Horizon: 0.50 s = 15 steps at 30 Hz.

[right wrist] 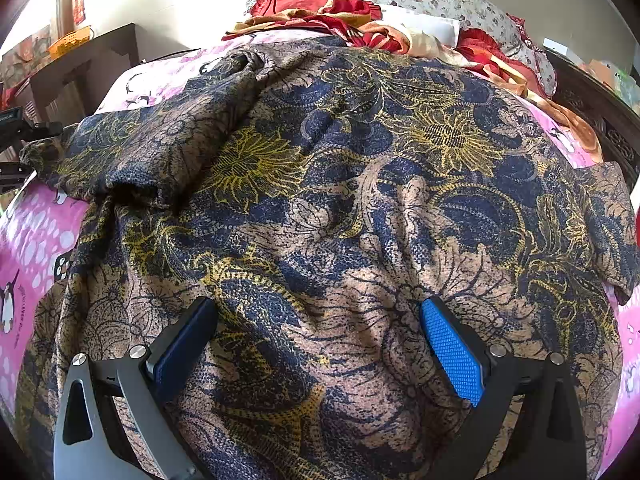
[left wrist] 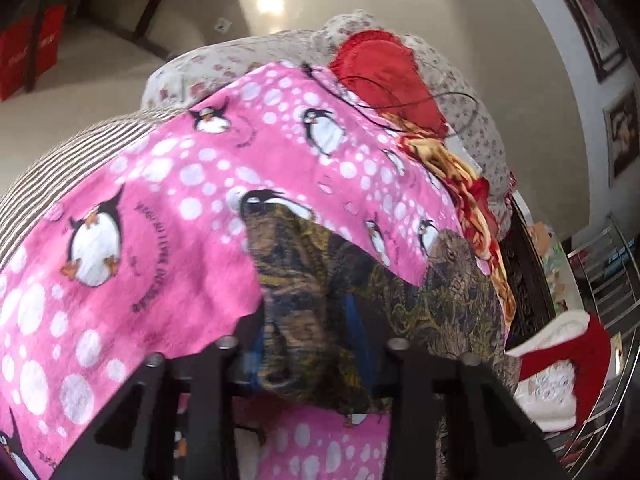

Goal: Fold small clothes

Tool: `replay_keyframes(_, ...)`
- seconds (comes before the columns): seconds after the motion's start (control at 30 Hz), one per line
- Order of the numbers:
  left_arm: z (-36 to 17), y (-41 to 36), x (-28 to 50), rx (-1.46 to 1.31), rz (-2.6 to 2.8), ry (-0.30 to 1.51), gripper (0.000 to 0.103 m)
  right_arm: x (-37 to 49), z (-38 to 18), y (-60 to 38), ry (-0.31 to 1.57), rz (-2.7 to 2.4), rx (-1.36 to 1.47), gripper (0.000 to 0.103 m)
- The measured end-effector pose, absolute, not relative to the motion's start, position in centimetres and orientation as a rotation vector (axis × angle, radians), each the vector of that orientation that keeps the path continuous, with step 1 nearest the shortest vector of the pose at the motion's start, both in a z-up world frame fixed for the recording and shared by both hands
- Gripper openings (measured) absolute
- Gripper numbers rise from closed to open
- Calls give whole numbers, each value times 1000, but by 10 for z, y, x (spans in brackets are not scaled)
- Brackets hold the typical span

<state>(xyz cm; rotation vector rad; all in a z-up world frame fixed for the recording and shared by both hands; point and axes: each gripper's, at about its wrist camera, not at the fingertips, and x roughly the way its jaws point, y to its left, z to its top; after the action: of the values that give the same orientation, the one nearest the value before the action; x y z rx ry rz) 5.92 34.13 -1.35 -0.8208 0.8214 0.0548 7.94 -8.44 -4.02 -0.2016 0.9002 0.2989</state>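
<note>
A dark blue, tan and yellow patterned garment (right wrist: 340, 184) lies spread on a pink penguin blanket (right wrist: 36, 240). My right gripper (right wrist: 318, 312) hovers open over its near part, blue pads (right wrist: 452, 352) wide apart, with nothing pinched. In the left wrist view a bunched end of the garment (left wrist: 320, 292) hangs lifted off the blanket (left wrist: 160, 208), and my left gripper (left wrist: 308, 360) is shut on it. The right wrist view shows that left gripper (right wrist: 24, 136) at the far left edge, holding the garment's sleeve end.
A red frilled cushion (left wrist: 380, 68), floral pillows (left wrist: 224, 60) and a crumpled red-and-gold blanket (left wrist: 460, 176) lie at the head of the bed. A dark carved bed frame (left wrist: 524, 280), a metal rack (left wrist: 612, 280) and red-and-white cloth (left wrist: 560, 368) stand at the right. A dark side table (right wrist: 100, 60) stands left.
</note>
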Motion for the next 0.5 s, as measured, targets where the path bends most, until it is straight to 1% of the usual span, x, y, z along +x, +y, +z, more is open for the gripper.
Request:
replay_keyframes(0.03, -16, 345, 58, -843, 63, 831, 18, 79, -40, -84, 900, 299, -202, 103)
replay_keyframes(0.07, -17, 347, 58, -856, 63, 835, 14, 79, -40, -84, 900, 299, -202, 103)
replay_keyframes(0.1, -17, 348, 58, -857, 67, 846, 8, 79, -40, -84, 900, 299, -201, 103)
replay_keyframes(0.17, -11, 346, 56, -830, 91, 850, 7, 80, -41, -84, 901, 300, -200, 103)
replay_keyframes(0.23, 7, 345, 50, -781, 126, 810, 6, 81, -41, -84, 903, 301, -196, 103)
replay_keyframes(0.33, 51, 356, 41, -730, 189, 699, 6, 81, -41, -84, 903, 297, -202, 103)
replay_keyframes(0.5, 132, 402, 26, -665, 379, 524, 6, 81, -41, -84, 905, 300, -200, 103)
